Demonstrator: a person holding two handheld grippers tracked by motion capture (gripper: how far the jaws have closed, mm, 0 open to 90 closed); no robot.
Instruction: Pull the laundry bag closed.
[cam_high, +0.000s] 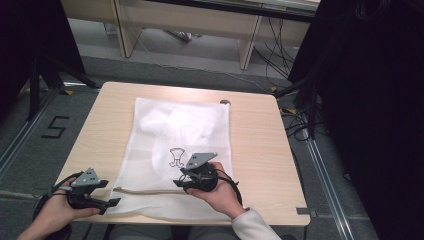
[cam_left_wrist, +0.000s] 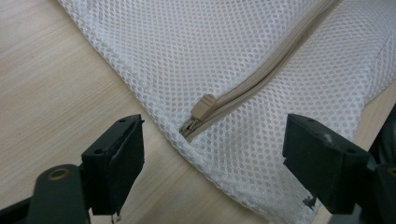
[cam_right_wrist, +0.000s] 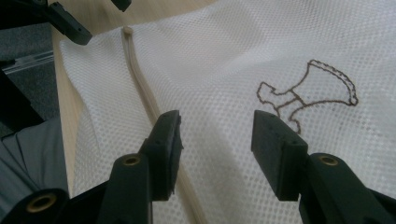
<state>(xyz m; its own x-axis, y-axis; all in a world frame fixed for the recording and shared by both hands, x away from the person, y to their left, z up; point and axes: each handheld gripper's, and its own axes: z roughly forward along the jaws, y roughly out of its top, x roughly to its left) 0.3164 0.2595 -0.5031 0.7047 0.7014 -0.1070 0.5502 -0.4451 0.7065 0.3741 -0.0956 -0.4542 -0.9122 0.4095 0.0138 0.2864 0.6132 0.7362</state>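
White mesh bag (cam_high: 175, 150) lies flat mid-table (cam_high: 260, 150). Left gripper (cam_left_wrist: 212, 158) jaws apart, framing beige zipper pull (cam_left_wrist: 202, 106); right gripper (cam_right_wrist: 215, 140) likewise apart above mesh, contact uncertain, beside the stitched emblem (cam_right_wrist: 308, 93).

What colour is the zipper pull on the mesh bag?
Beige, matching the zipper tape; the zipper pull shows best in the left gripper view.

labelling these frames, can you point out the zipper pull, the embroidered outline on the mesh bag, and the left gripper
zipper pull (cam_left_wrist: 203, 106), left gripper view, on its beige tab at the zipper's end.
embroidered outline (cam_right_wrist: 306, 95), right gripper view, on the brown stitching at the figure's middle.
left gripper (cam_high: 113, 202), high view, between its black fingertips, at the mesh bag's (cam_high: 165, 130) near left corner.
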